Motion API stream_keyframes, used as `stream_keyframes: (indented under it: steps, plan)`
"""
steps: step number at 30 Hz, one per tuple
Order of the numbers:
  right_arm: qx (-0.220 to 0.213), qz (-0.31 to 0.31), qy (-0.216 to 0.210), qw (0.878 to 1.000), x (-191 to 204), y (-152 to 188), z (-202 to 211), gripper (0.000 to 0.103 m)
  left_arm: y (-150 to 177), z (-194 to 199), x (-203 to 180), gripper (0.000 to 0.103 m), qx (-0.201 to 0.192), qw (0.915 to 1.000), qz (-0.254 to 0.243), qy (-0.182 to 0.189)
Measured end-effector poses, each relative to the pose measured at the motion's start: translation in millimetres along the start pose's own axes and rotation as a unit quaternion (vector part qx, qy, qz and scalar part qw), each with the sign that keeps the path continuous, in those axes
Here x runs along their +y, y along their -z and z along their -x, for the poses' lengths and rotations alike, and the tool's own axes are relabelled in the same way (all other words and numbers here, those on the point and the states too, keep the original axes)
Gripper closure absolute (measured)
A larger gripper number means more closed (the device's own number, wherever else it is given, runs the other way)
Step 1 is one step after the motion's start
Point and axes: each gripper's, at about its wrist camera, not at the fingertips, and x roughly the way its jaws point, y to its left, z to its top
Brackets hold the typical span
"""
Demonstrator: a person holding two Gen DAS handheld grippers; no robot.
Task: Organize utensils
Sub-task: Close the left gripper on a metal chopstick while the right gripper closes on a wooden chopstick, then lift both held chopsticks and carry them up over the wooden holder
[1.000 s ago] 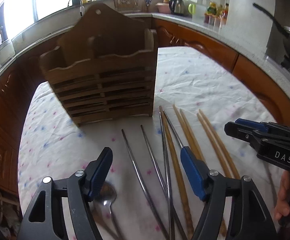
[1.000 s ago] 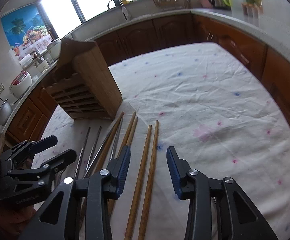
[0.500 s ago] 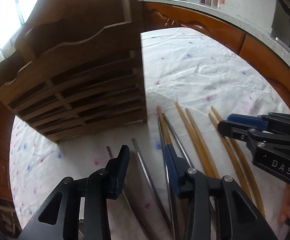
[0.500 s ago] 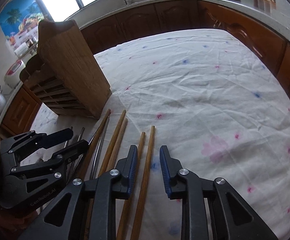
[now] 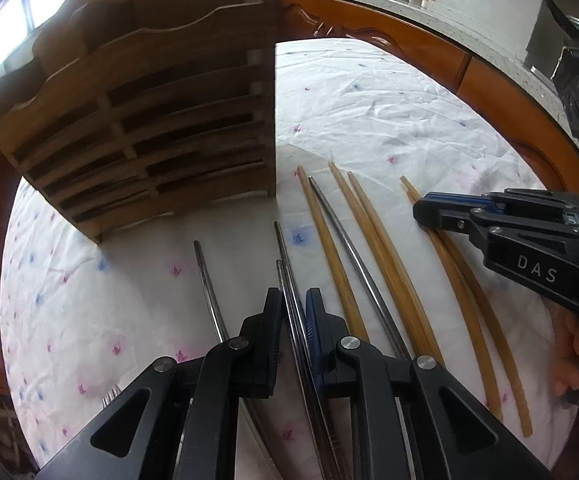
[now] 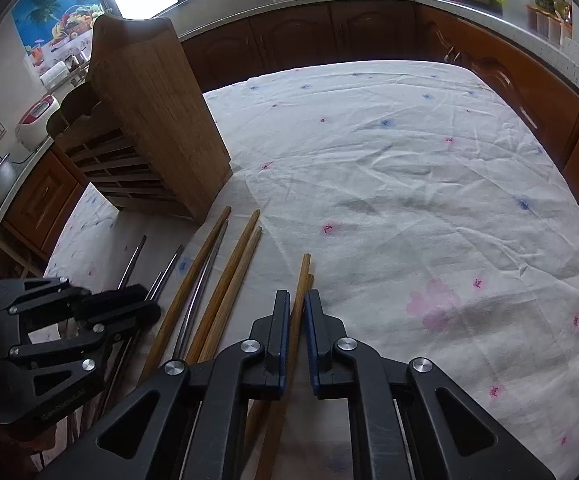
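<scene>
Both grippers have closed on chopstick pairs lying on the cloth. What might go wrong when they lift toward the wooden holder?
The left gripper has just closed on two metal chopsticks with uneven tips, so one may slip out. The right gripper has just closed on the wooden chopsticks; they may pivot. The wooden holder stands close and could be knocked.

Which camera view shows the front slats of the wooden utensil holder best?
The left wrist view: the wooden utensil holder faces it, slats and scalloped front edge plain. The right wrist view shows the holder mostly from its solid side, slats at an angle.
</scene>
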Motion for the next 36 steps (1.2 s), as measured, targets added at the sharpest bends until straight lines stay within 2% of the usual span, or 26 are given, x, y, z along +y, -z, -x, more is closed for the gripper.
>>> stream_keyframes:
  steps: [3, 5, 7, 10, 12, 13, 20, 24, 27, 28, 31, 36]
  plan:
    - [0.005, -0.005, -0.001, 1.000, 0.3, -4.7, -3.2, 0.095, -9.5, -4.1, 1.5, 0.089, 0.009, 0.9999, 0.008, -0.001]
    - [0.005, -0.009, -0.005, 1.000, -0.7, -6.3, -4.9, 0.095, -16.3, -9.1, -3.0, 0.084, 0.012, 0.9999, -0.001, -0.007]
    - [0.003, -0.010, -0.009, 1.000, -1.8, -6.2, -5.1, 0.095, -20.1, -9.0, -7.6, 0.084, 0.011, 0.9997, -0.013, -0.019]
    - [0.000, -0.021, -0.021, 1.000, -6.0, -4.7, -3.5, 0.096, -22.7, -9.2, -10.9, 0.094, 0.009, 0.9997, -0.019, -0.014]
    - [-0.006, -0.033, -0.032, 0.999, -9.3, -2.5, 1.2, 0.097, -21.3, -6.6, -9.4, 0.096, 0.005, 0.9998, -0.015, -0.011]
    - [-0.012, -0.035, -0.034, 0.999, -9.7, -0.8, 5.8, 0.097, -19.1, -2.1, -8.9, 0.103, -0.001, 0.9998, -0.015, -0.012]
    - [-0.049, -0.048, -0.064, 0.996, -5.7, 1.7, 39.6, 0.098, 3.1, 54.0, 3.0, 0.103, -0.049, 0.9985, 0.013, 0.022]
    - [-0.038, -0.062, -0.036, 0.997, -14.4, 0.1, 30.2, 0.098, 13.9, 73.9, 9.6, 0.103, -0.063, 0.9972, 0.022, 0.035]
    - [-0.020, -0.082, -0.009, 0.996, -28.4, 1.6, 16.5, 0.096, 19.7, 74.5, 15.4, 0.103, -0.054, 0.9977, 0.024, 0.033]
    - [-0.017, -0.092, -0.010, 0.996, -33.8, 3.1, 14.4, 0.092, 20.4, 72.3, 15.5, 0.103, -0.050, 0.9980, 0.023, 0.032]
    - [-0.018, -0.114, -0.014, 0.993, -45.8, 6.7, 14.5, 0.092, 14.9, 62.9, 14.1, 0.103, -0.032, 0.9988, 0.019, 0.032]
    - [-0.019, -0.106, -0.018, 0.994, -45.4, 6.6, 15.1, 0.092, 0.5, 37.0, 5.0, 0.097, -0.007, 0.9997, 0.007, 0.022]
